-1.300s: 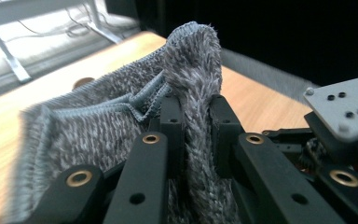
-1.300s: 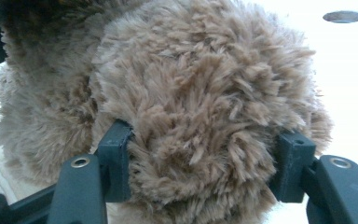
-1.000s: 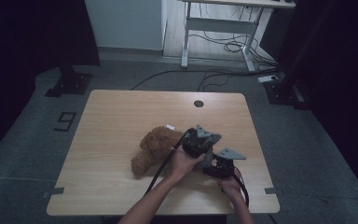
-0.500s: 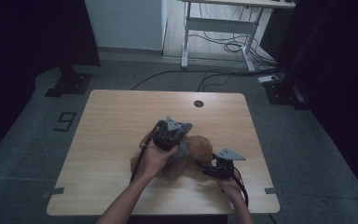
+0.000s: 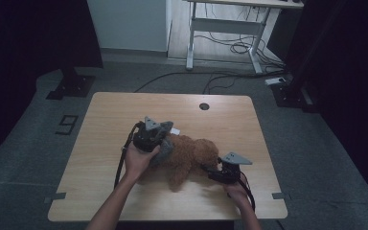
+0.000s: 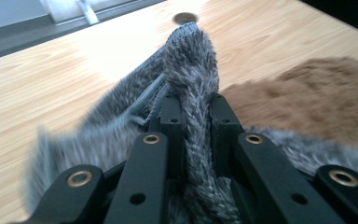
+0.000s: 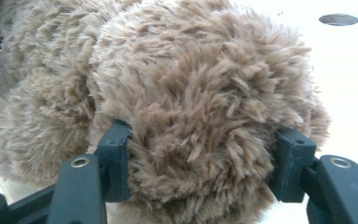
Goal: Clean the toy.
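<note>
- Dim room; grey floor, black stands at both sides, a white desk frame with cables at the far wall.
- Wooden bench (image 5: 100, 191) with a round hole (image 5: 204, 106) near its far edge.
- Brown plush toy (image 5: 191, 155) lies near the middle of the bench, toward the near right.
- Grey fuzzy cloth (image 6: 191, 79) lies against the toy's left side.
- Left claw (image 5: 159, 132) clamped on a fold of the grey cloth; the fold stands pinched between its jaws.
- Right claw (image 5: 210, 168) grips the toy's right end; both jaws press into the fur.
</note>
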Tool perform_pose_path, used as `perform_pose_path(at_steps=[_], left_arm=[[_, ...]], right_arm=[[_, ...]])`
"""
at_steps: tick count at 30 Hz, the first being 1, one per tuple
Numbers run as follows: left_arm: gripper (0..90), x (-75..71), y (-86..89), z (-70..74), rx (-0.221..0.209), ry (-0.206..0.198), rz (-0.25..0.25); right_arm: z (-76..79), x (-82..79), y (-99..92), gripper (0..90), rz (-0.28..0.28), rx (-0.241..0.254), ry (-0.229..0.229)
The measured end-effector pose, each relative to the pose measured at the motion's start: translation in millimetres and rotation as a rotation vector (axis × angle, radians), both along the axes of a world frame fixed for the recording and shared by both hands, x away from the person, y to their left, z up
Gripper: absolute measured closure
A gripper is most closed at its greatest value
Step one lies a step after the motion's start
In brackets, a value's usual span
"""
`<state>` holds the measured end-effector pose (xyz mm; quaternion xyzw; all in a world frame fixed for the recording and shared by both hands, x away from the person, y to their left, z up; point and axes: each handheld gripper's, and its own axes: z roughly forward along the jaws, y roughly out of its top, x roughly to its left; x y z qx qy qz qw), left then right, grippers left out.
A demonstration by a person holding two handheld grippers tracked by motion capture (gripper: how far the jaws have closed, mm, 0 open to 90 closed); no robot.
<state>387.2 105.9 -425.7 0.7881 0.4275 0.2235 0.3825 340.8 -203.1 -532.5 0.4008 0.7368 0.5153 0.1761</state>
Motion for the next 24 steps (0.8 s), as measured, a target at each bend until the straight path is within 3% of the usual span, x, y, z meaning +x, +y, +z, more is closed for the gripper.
perform_pose_path(at_steps=[2,7,10,12,17,21,24], left_arm=[[79.4,1.6,12.0,-6.1,-0.021,0.027,0.018],[79.7,6.5,27.7,-24.9,-0.014,0.090,0.043],[79.7,10.0,38.3,-44.5,-0.090,0.159,0.023],[79.7,9.1,42.1,-49.5,-0.121,0.152,0.031],[79.7,12.3,43.6,-39.5,-0.114,0.130,0.047],[79.5,9.9,43.9,-14.2,-0.131,0.061,0.053],[79.2,-2.1,28.3,10.5,-0.158,-0.012,-0.001]], right_arm=[[-0.1,-0.3,-0.1,37.3,-0.001,0.001,0.004],[-1.0,0.8,-1.4,37.4,-0.002,0.009,0.012],[-2.0,2.0,-2.6,37.8,-0.004,0.022,0.018],[-2.7,2.5,-1.9,38.3,-0.006,0.030,0.016],[-2.6,8.7,4.9,40.0,-0.021,0.016,-0.005],[-0.6,18.3,13.5,40.4,-0.024,-0.012,-0.017],[-1.0,23.2,16.9,40.3,-0.026,-0.016,-0.023]])
